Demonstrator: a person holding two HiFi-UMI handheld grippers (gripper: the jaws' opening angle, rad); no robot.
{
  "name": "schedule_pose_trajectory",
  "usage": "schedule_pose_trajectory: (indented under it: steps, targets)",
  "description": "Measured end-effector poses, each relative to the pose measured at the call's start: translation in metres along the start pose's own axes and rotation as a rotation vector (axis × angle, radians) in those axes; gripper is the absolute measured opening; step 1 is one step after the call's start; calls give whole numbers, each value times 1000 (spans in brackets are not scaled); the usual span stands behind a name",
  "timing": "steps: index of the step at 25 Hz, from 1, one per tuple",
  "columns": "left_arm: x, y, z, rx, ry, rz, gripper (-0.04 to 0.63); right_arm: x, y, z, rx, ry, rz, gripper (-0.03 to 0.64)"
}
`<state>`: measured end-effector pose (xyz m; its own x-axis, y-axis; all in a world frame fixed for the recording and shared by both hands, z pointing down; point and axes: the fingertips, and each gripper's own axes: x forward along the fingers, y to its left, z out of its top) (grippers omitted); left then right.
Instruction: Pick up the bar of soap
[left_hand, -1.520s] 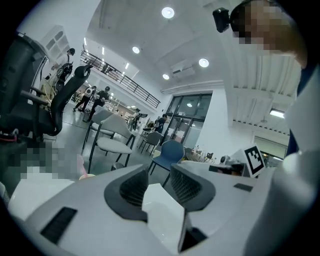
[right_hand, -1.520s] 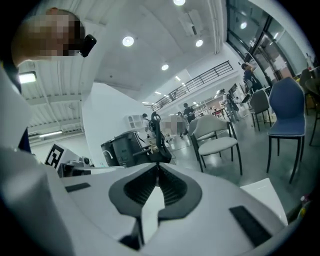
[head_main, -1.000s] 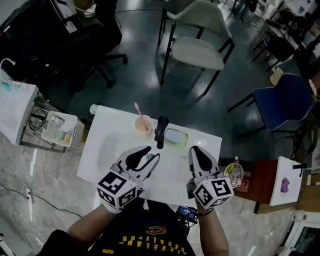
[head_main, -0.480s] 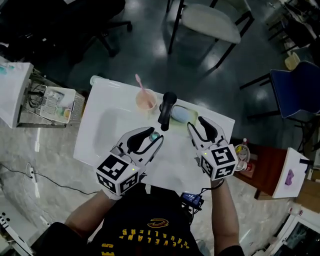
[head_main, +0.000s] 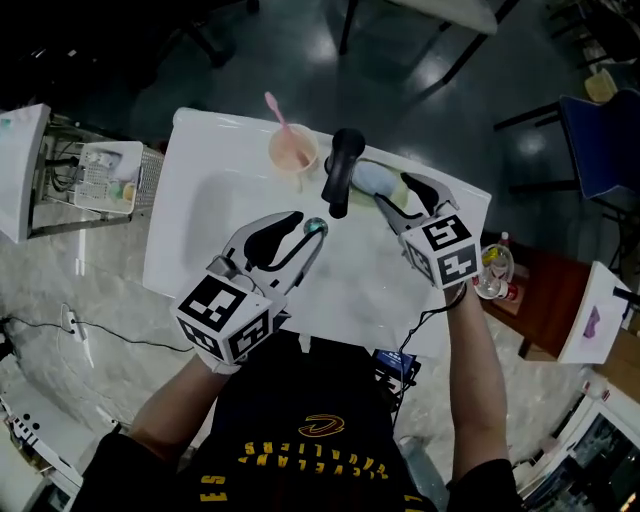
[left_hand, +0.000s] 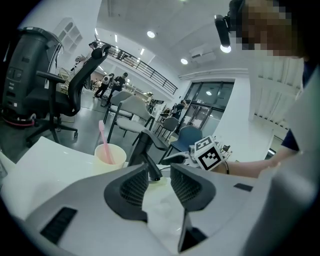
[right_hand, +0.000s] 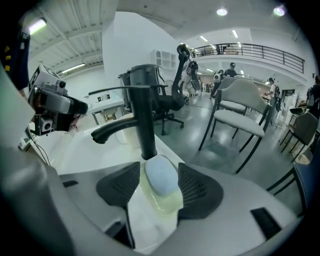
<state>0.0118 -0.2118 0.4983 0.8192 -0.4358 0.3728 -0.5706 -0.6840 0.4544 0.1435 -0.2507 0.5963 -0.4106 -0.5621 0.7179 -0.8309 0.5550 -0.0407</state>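
Your right claw (head_main: 390, 190) pointed down over the far right of the tabletop (head_main: 210, 230). Its jaws had just been opening and stood wide apart on either side of the soap (right_hand: 161, 181), with a gap showing at each pad, so they gripped nothing. The soap lay in its dish (right_hand: 160, 206), just right of the faucet (head_main: 343, 170). Your left claw (head_main: 310, 235) hovered over the middle of the tabletop on the near side of the faucet, jaws a little apart and empty. A cup (head_main: 293, 152) holding a toothbrush (head_main: 277, 112) stood just left of the faucet.
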Motion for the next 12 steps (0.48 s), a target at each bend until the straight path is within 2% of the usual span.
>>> schedule_pose_trajectory:
  steps: [12]
  targets:
    - [2, 4, -13, -23, 24, -12, 149, 26, -10, -12, 19, 80, 5, 276]
